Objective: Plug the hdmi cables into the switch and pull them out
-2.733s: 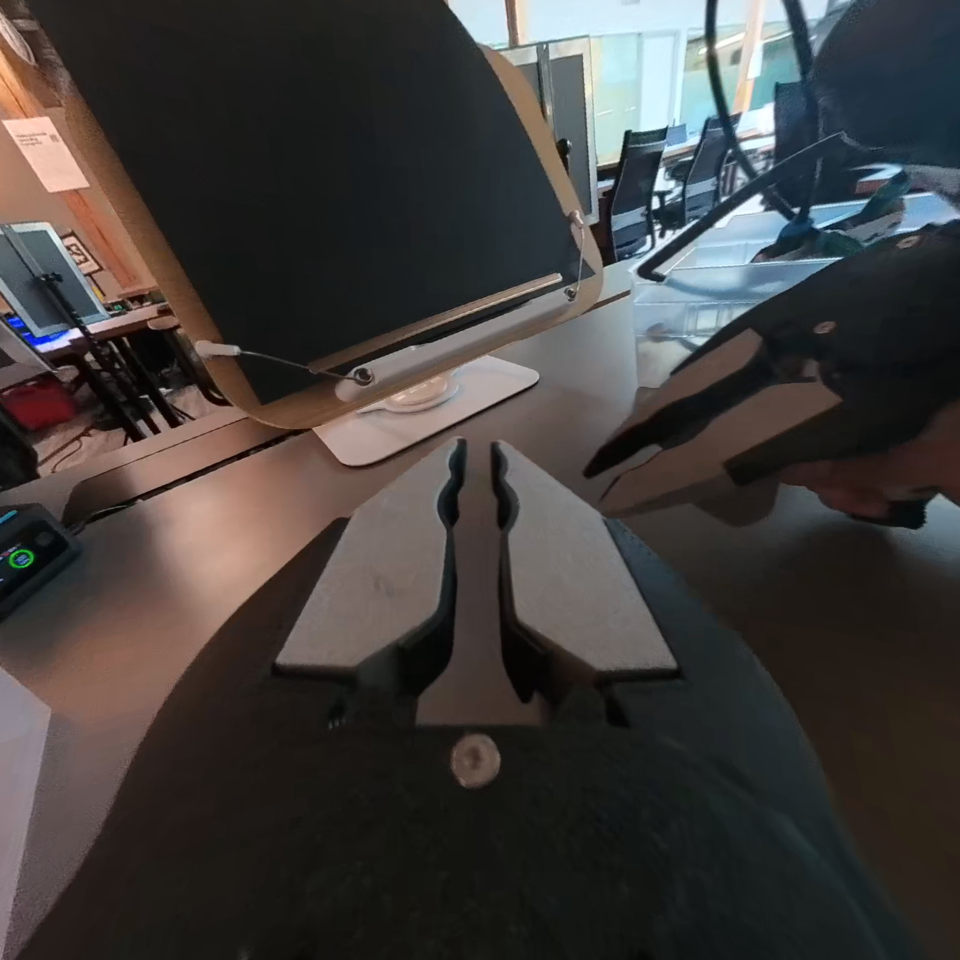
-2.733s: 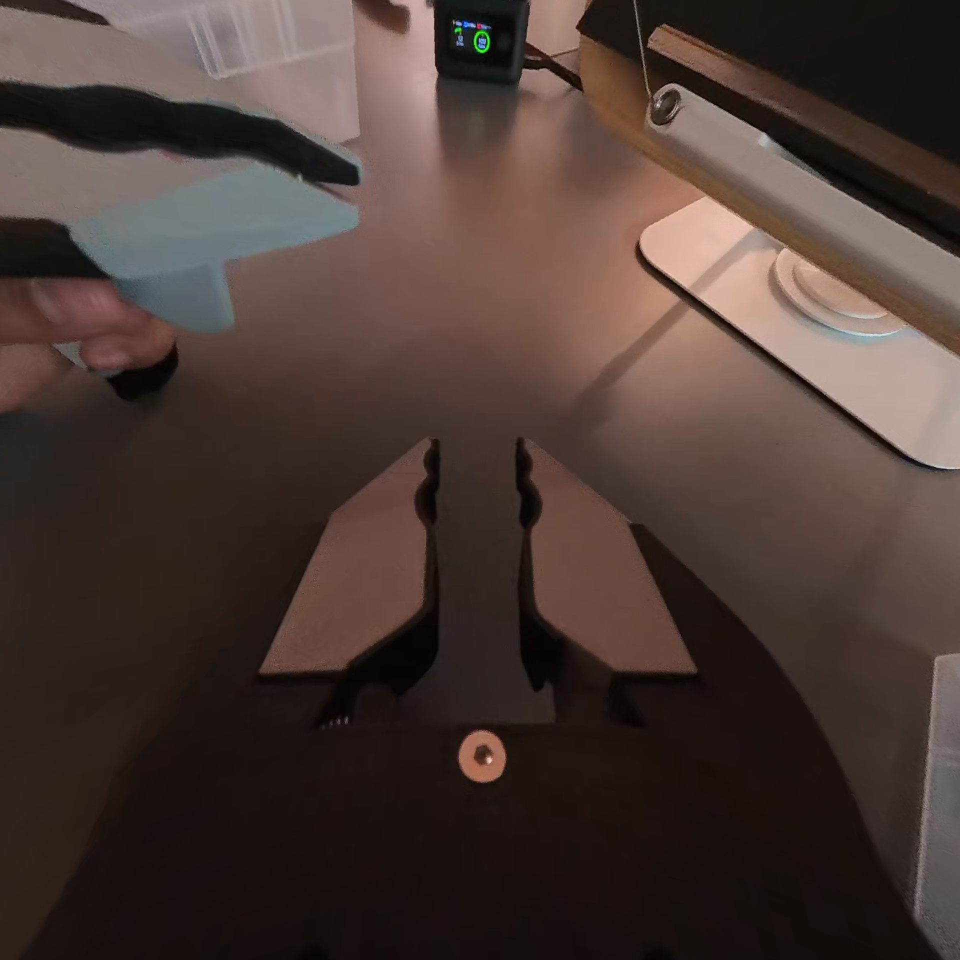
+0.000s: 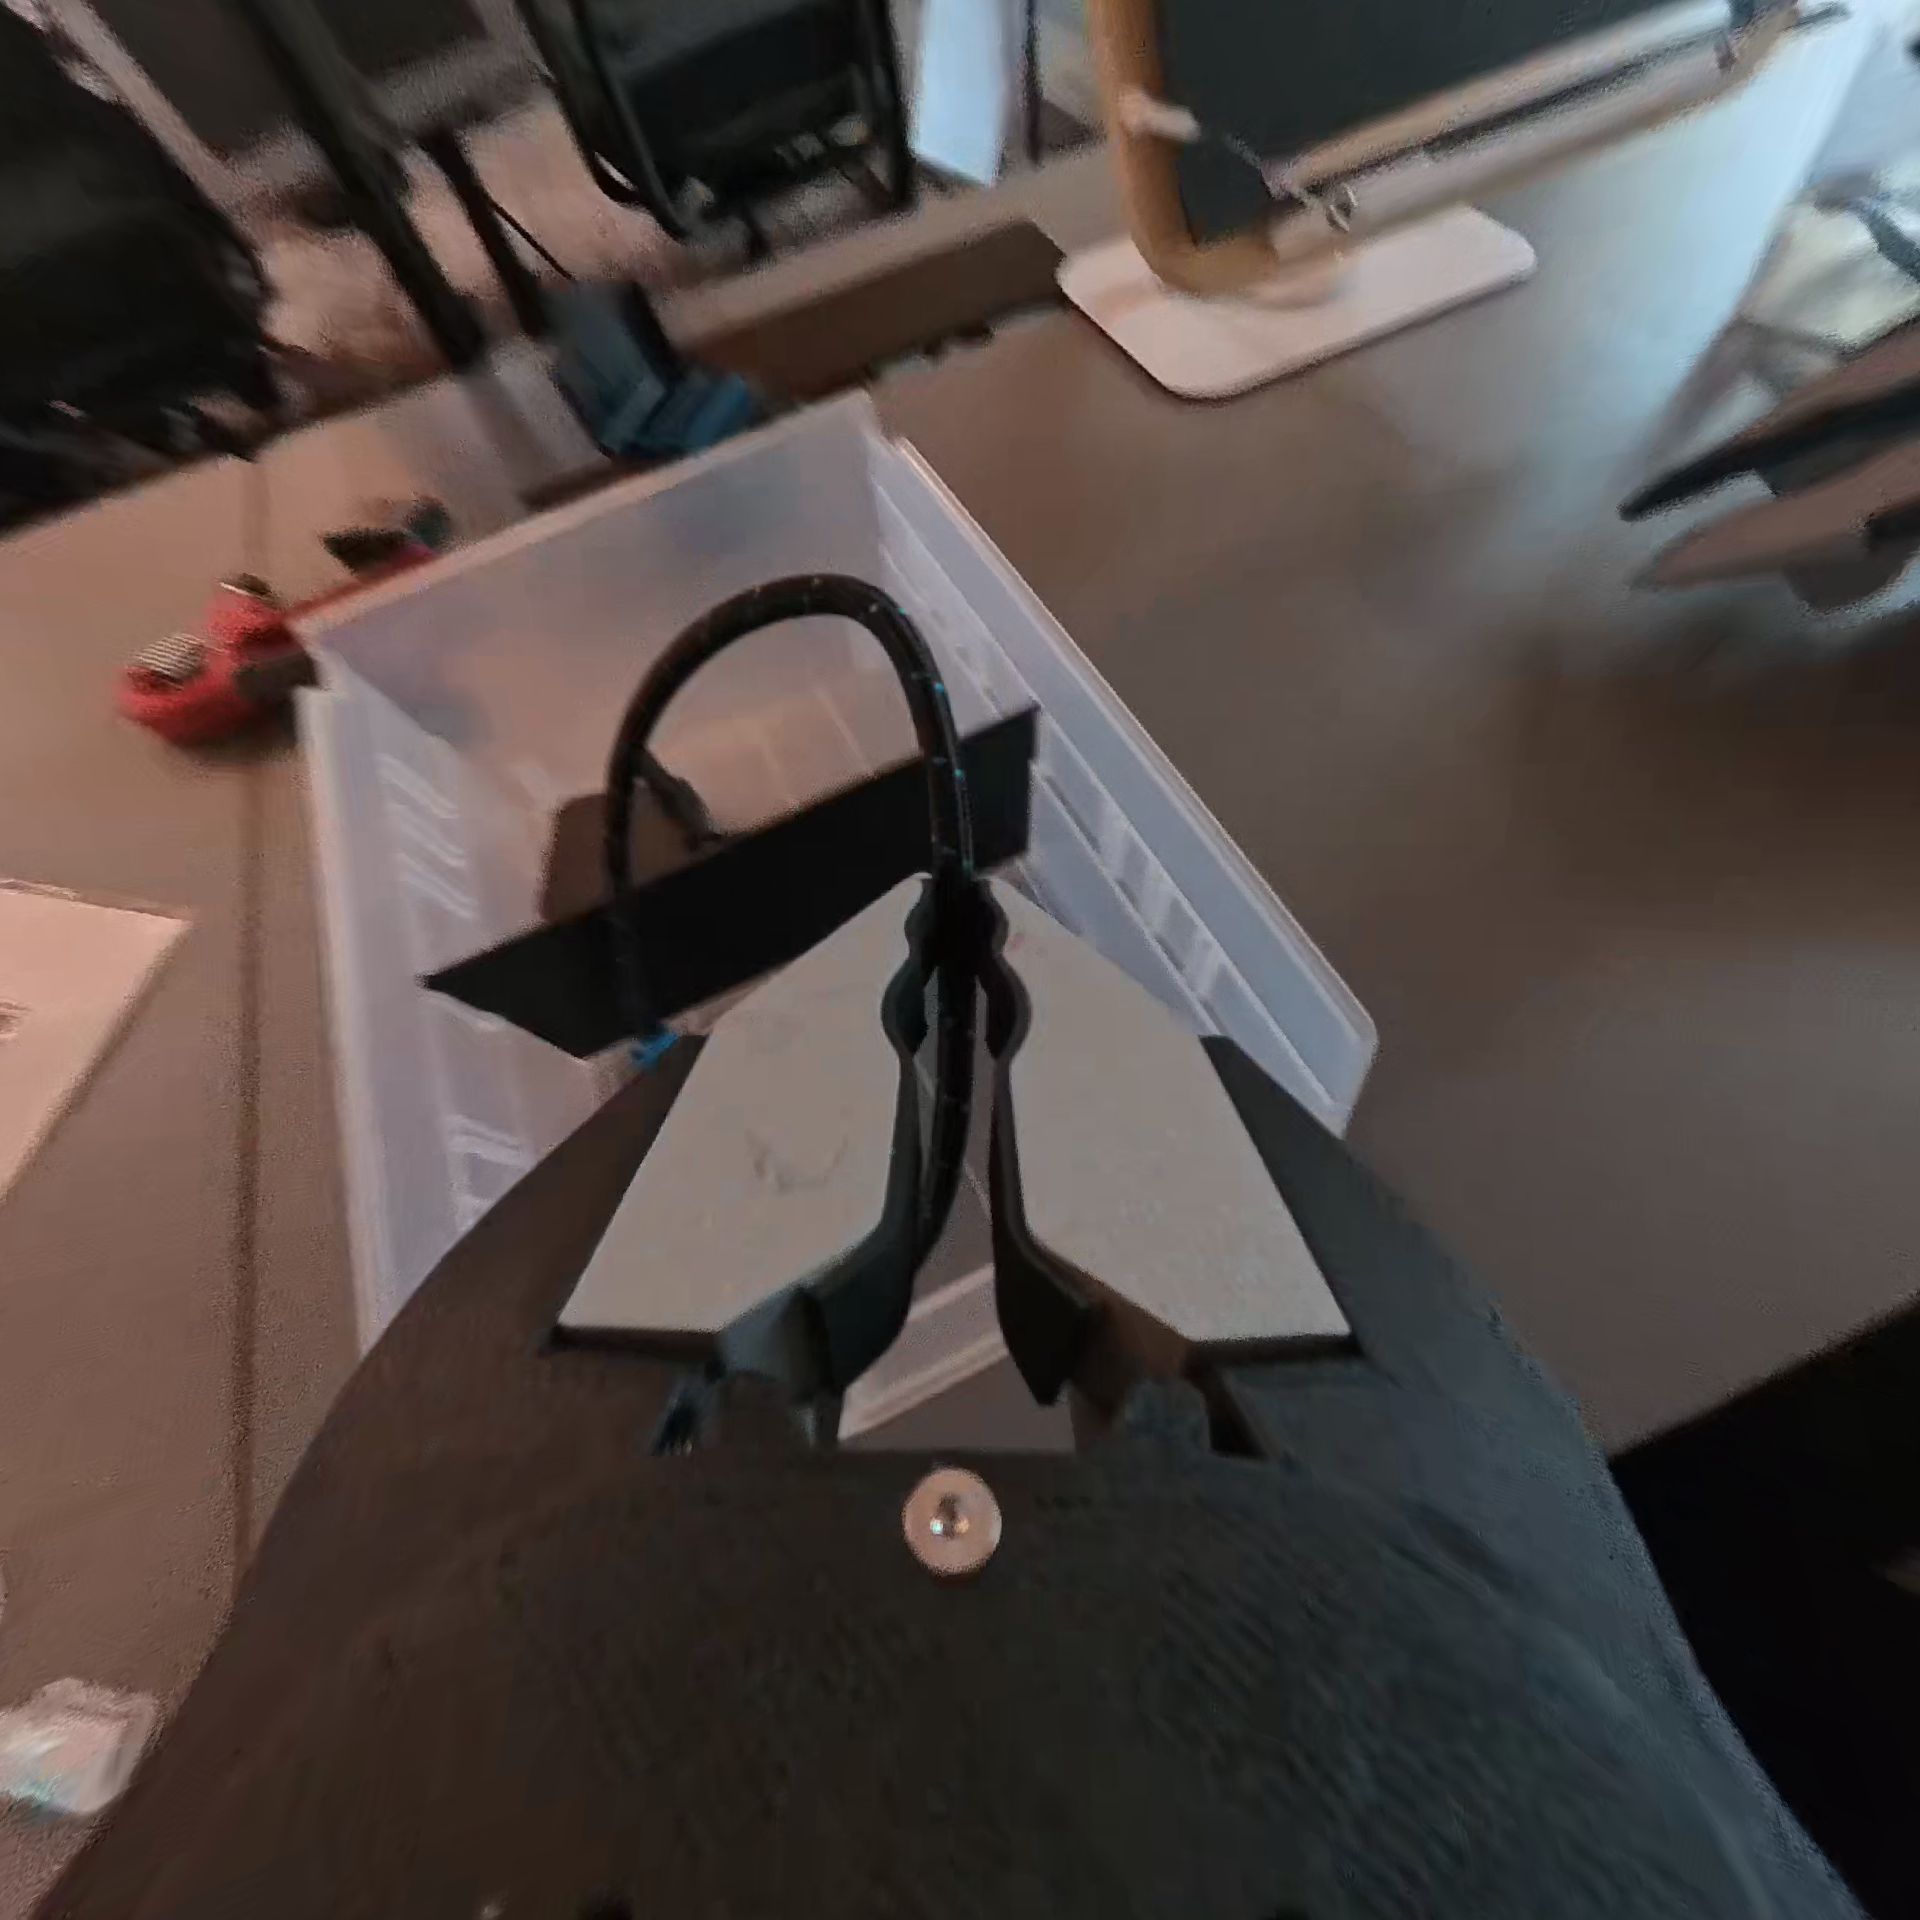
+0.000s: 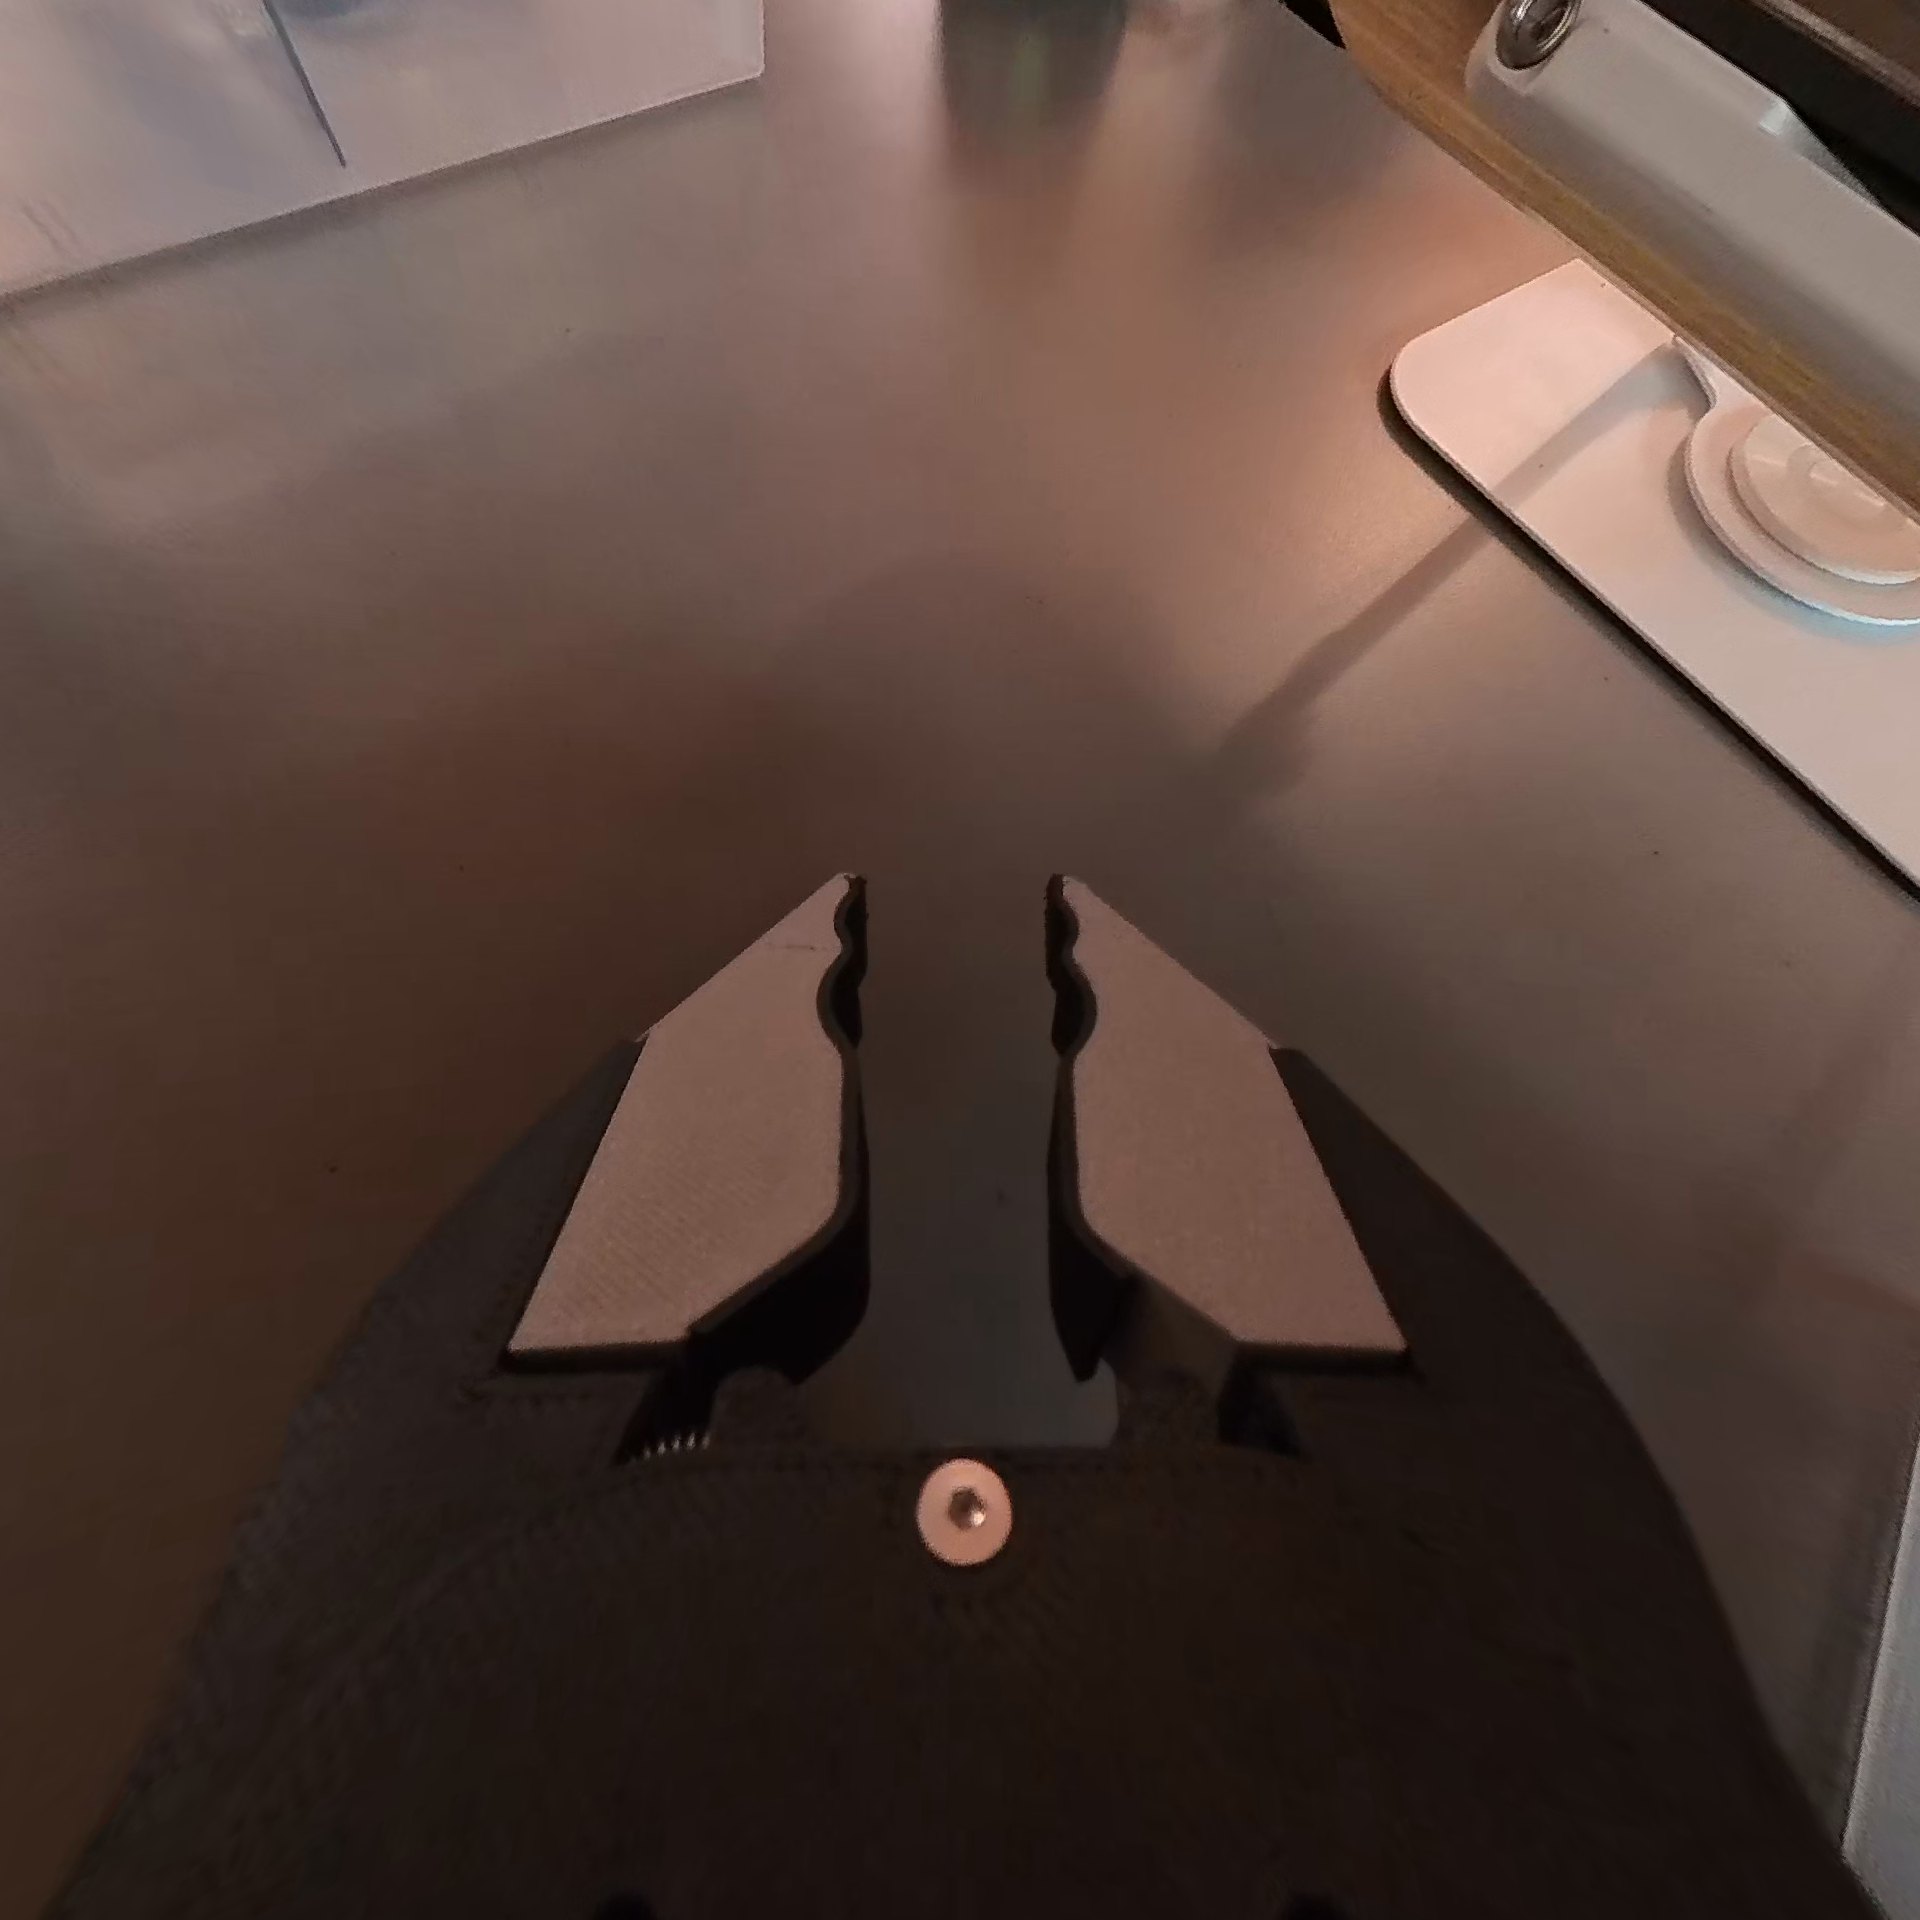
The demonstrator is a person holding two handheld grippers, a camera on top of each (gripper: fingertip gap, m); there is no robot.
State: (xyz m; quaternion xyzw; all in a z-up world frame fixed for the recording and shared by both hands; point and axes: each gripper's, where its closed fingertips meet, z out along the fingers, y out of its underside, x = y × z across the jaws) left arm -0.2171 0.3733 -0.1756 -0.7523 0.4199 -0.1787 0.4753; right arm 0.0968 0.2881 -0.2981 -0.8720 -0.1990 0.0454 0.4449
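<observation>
Left wrist view: the left gripper (image 3: pixel 954 894) occupied the lower centre of the frame, its jaws closed almost fully on a black cable (image 3: pixel 951 810), with both pads pressed against it. The cable rose from the fingertips, arched over the frame centre and dropped on the left side behind a flat black piece (image 3: pixel 727 904), which lay across a clear bin (image 3: pixel 1195 904); whether that piece was the switch cannot be told. A small blue part (image 3: pixel 652 1047) showed at the cable's lower left end. The bin stood on a dark table (image 3: pixel 1455 831). A red object (image 3: pixel 197 675) lay at the left edge, a white stand base (image 3: pixel 1299 301) at the upper right, and the right gripper (image 3: pixel 1787 499) showed blurred at the right edge. Right wrist view: the right gripper (image 4: pixel 956 904) sat in the lower centre, its jaws moderately open with only bare table (image 4: pixel 727 520) visible between the fingertips. The stand base (image 4: pixel 1558 468) appeared at the right, a white sheet (image 4: pixel 312 125) at the upper left. No cable showed in this view.
</observation>
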